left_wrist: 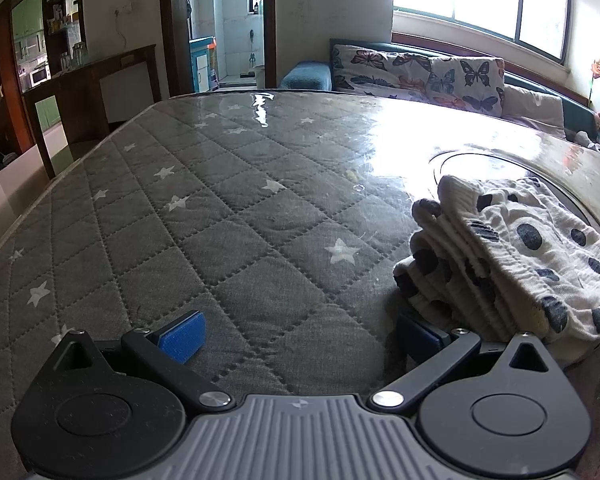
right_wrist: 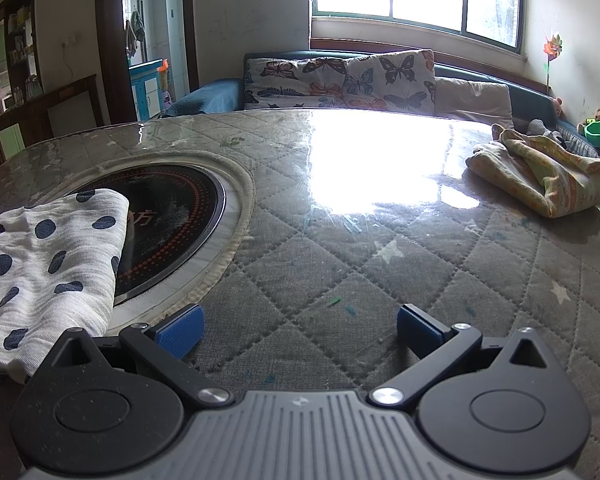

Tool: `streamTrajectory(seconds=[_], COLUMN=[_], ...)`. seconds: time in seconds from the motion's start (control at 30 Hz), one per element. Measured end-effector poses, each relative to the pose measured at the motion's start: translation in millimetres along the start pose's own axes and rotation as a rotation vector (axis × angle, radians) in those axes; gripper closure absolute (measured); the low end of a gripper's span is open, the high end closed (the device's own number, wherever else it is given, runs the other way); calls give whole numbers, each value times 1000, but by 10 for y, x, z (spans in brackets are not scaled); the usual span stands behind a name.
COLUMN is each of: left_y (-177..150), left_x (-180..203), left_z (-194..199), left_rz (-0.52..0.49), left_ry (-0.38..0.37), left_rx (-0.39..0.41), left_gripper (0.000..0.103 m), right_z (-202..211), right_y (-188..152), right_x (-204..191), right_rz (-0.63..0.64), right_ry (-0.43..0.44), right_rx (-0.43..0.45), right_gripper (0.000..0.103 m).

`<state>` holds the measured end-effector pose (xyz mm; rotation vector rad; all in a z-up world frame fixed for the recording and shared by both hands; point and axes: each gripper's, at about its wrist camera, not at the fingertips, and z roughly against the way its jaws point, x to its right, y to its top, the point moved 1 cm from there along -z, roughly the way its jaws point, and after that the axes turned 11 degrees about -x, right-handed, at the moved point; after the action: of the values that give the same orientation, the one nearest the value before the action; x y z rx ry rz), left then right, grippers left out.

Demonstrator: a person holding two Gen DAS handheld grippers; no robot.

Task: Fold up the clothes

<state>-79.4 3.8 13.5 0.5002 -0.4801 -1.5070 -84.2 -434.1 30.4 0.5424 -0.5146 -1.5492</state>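
A white garment with dark blue dots [left_wrist: 512, 256] lies folded in a stack on the grey quilted table cover, at the right of the left wrist view. My left gripper [left_wrist: 300, 336] is open and empty; its right blue pad sits just beside the garment's near edge. In the right wrist view the same dotted garment [right_wrist: 48, 264] lies at the left, partly over a round black cooktop [right_wrist: 172, 216]. My right gripper [right_wrist: 300, 330] is open and empty, low over the cover to the right of the garment. A crumpled yellow-orange cloth [right_wrist: 540, 176] lies at the far right.
The table [left_wrist: 204, 208] has a shiny clear sheet over a grey star-patterned cover. A sofa with butterfly cushions [right_wrist: 340, 80] stands behind it under a bright window. A dark wooden cabinet [left_wrist: 92, 84] and a doorway are at the left. Toys sit at the far right [right_wrist: 596, 128].
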Motion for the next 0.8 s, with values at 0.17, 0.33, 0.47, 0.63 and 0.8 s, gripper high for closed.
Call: streamTrajectory(seconds=[0.17, 0.33, 0.47, 0.63, 0.8], left_y=[-6, -6, -13, -16, -12], left_x=[13, 12, 10, 11, 11], left_z=[-4, 3, 10, 14, 12], left_rz=[-4, -5, -6, -6, -6], left_ry=[1, 0, 1, 1, 0], left_rx=[2, -3, -1, -1, -1], left_gripper=[0, 0, 0, 0, 0], right_z=[-3, -9, -10, -8, -6], right_y=[4, 7, 5, 7, 9], right_x=[-2, -14, -15, -15, -16], right_rz=[2, 4, 5, 5, 6], right_ry=[-2, -4, -4, -4, -4], right_rx=[-1, -1, -1, -1, -1], right_gripper=[0, 0, 0, 0, 0])
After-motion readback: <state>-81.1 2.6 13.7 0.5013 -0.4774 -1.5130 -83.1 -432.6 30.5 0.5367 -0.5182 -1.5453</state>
